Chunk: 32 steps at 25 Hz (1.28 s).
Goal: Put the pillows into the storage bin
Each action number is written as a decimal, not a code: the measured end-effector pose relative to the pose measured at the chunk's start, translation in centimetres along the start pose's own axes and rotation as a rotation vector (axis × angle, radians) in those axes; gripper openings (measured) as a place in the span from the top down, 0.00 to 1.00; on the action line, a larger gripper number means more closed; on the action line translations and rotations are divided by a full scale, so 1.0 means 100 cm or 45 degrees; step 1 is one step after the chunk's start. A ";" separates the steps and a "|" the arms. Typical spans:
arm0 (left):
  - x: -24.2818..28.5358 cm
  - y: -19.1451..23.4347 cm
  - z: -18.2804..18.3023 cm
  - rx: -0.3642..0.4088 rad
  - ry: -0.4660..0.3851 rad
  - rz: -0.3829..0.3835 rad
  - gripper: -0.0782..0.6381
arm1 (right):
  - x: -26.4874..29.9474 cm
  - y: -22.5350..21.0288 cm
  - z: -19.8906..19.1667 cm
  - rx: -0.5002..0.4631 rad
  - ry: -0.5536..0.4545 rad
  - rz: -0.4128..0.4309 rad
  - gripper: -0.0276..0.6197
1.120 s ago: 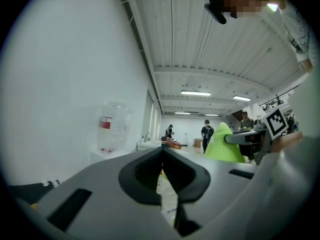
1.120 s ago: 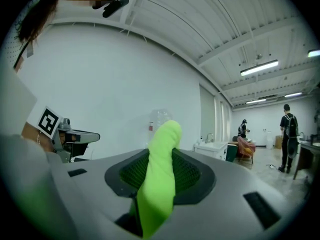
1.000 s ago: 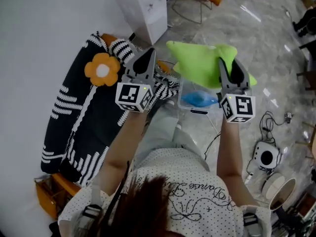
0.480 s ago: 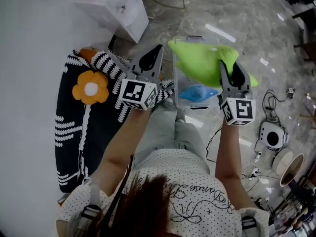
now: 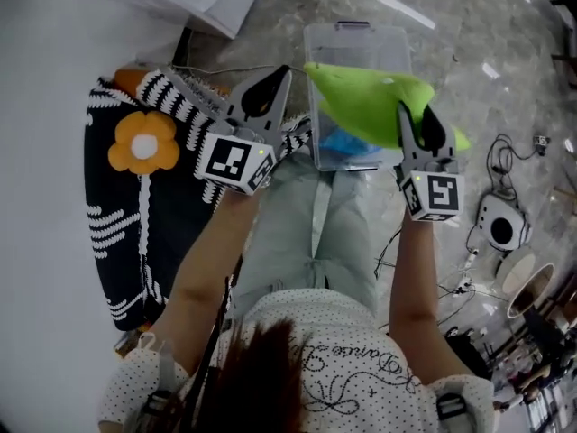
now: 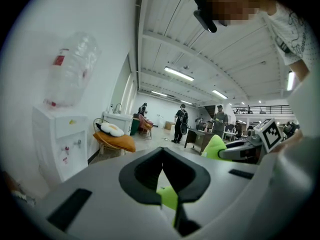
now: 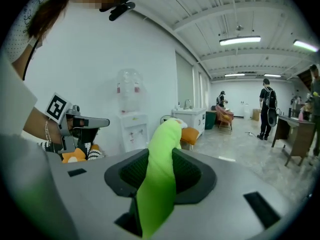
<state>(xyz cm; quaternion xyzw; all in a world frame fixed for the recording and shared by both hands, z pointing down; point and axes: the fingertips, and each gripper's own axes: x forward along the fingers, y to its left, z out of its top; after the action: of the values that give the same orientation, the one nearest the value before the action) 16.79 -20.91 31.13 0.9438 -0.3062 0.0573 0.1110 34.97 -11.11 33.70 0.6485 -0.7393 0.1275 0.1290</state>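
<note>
Gripping a corner of the green pillow [image 5: 370, 106], the left gripper [image 5: 281, 75] is pinched fully shut, while the right gripper [image 5: 413, 120] clamps the opposite edge at half width. The pillow hangs just above the clear storage bin [image 5: 356, 32], over a blue item [image 5: 335, 142] inside. Left of the bin lies a black-and-white flowered cushion [image 5: 135, 152].

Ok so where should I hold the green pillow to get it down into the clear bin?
Hold it by its two opposite edges, one gripper from each side, as now. The left gripper pinches the thin left corner and the right gripper clamps the right edge. The green pillow is soft and wide, so this likely keeps it spread over the storage bin.
</note>
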 end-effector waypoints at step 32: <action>0.002 0.010 -0.383 -0.290 0.348 0.380 0.89 | 0.134 -0.042 -0.565 -0.072 0.761 0.371 0.71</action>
<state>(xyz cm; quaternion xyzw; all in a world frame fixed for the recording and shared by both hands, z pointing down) 14.82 -12.39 68.40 0.8528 -0.4290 0.1655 0.2474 38.93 -3.93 91.33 0.4661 -0.7569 0.3086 0.3385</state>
